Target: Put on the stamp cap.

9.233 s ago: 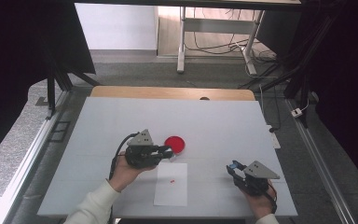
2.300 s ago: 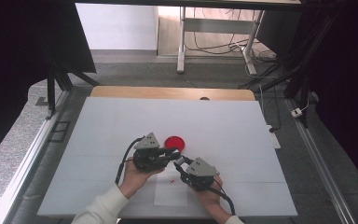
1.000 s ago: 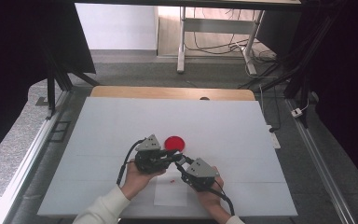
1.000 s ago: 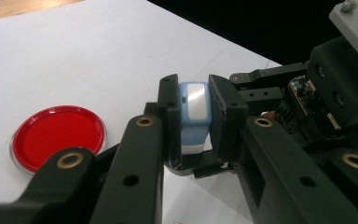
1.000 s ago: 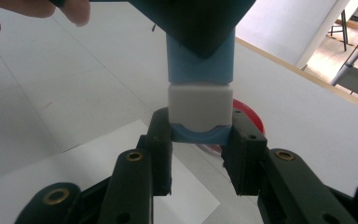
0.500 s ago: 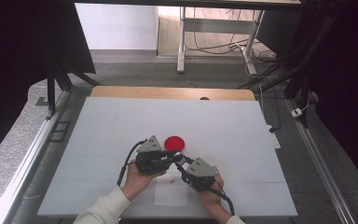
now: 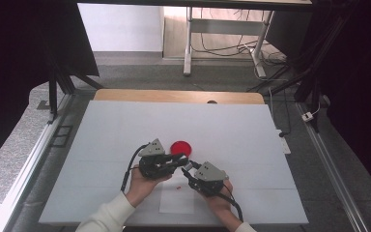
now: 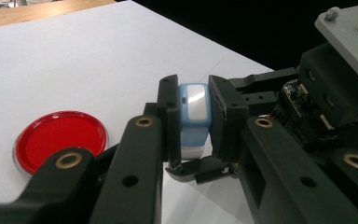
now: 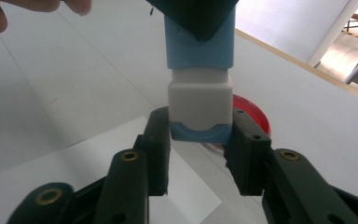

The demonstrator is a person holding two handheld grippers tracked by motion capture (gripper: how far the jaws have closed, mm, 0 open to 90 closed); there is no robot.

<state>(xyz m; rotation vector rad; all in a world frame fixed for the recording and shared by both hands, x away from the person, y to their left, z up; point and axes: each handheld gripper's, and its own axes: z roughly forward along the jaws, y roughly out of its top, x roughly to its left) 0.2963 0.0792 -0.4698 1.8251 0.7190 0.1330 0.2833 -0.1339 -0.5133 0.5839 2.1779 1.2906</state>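
Observation:
A small block with a light-blue body (image 8: 193, 105) and a white cap end (image 9: 199, 100) hangs above the table between both grippers. My left gripper (image 8: 193, 116) is shut on the blue body; in the high view it (image 7: 182, 162) points right, just in front of the red dish. My right gripper (image 9: 200, 135) faces it from the right (image 7: 187, 169). Its jaws have just been opening and now stand on both sides of the cap's tip, close against it without squeezing. Its fingertips (image 8: 182, 170) show under the block in the left gripper view.
A round red dish (image 7: 180, 147) lies on the white table (image 7: 251, 130) just behind the grippers. A white paper sheet (image 7: 176, 202) lies at the front edge, with a small red mark (image 7: 178, 186) beside it. A wooden strip (image 7: 174, 95) runs along the far edge.
Since the oldest frame my right gripper has come from the table's front right over to the left gripper. Over the last second both hands have kept still.

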